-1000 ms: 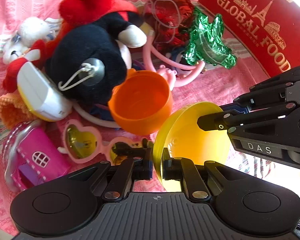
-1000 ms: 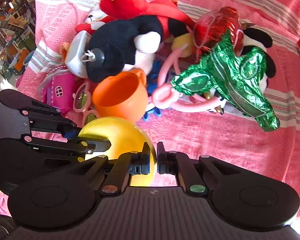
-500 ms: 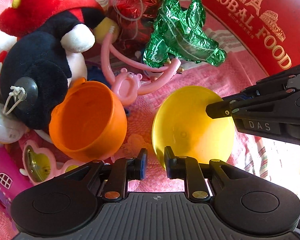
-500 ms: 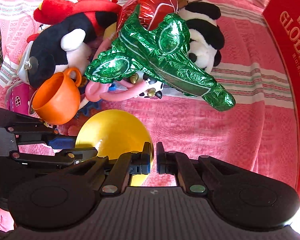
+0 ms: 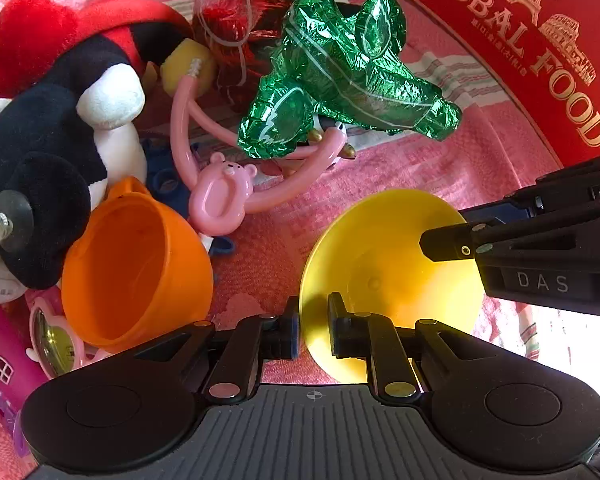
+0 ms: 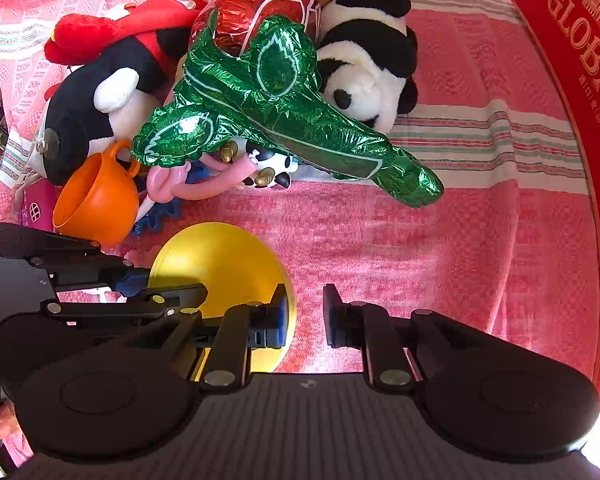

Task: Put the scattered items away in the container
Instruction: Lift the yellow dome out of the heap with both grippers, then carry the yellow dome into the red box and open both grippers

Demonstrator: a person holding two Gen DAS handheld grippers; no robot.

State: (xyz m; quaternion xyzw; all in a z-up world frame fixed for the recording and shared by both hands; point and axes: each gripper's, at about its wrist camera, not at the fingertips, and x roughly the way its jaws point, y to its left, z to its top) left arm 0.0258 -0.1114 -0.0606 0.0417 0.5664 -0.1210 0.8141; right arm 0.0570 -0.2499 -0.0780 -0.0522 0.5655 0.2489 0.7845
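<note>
Our left gripper (image 5: pixel 313 326) has its jaws closing on the rim of the yellow bowl (image 5: pixel 384 280) — the edge sits right between the pads, though we can't tell if they're pressing it yet. Our right gripper (image 6: pixel 305 316) is opening, and its left pad is just off the bowl's edge with nothing between the jaws. The bowl is on the pink cloth (image 6: pixel 440 248), tipped on its side, just beside the orange cup (image 5: pixel 136 268). Past that is the toy heap — pink monkey (image 5: pixel 220 196), green foil balloon (image 5: pixel 340 80), black and white mouse plush (image 5: pixel 60 128), panda plush (image 6: pixel 368 60). The red box (image 5: pixel 540 40) is off at the right edge
</note>
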